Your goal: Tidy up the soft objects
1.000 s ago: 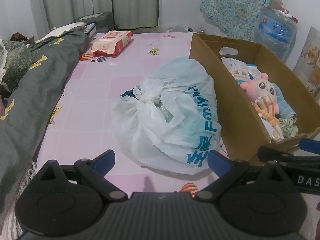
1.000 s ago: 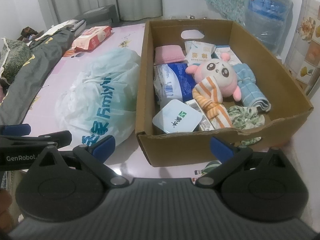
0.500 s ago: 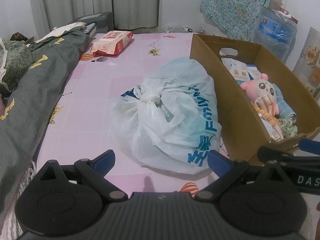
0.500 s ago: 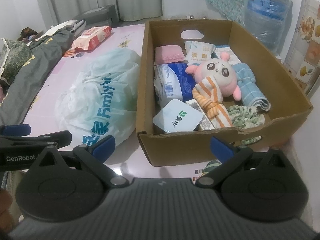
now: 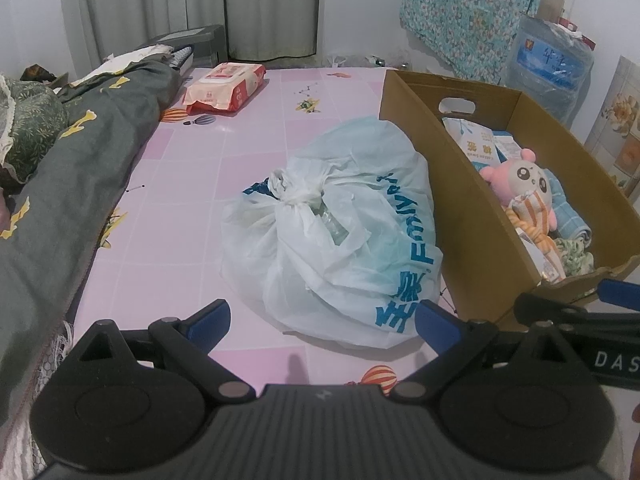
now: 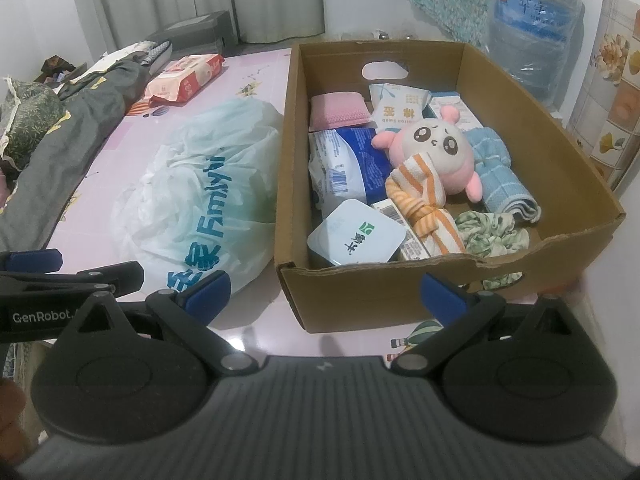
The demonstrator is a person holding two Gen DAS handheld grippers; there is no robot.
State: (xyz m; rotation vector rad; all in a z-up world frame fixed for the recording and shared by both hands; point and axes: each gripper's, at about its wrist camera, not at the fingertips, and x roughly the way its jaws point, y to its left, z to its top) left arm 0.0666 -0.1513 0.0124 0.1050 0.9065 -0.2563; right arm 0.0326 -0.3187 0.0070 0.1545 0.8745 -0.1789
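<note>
A: How do the claws stand?

B: The left claw is spread wide with nothing in it, above the near edge of the bench. The right claw is just as wide and also empty, in front of the near wall of the box.

A: What lies just ahead of the left one?

B: A knotted white bag with blue print, lying on the pink bench, its right side touching the box's left wall.

A: And the soft things?

B: In the box. A pink plush lies in the middle with a striped orange cloth tied around it. A blue towel is to its right, a green scrunchie at the near right corner, a pink cloth at the far left. Packets and a white tub fill the rest.

A: Anything further out?

B: A wipes pack near the far left corner, and a dark quilt along the left edge.
</note>
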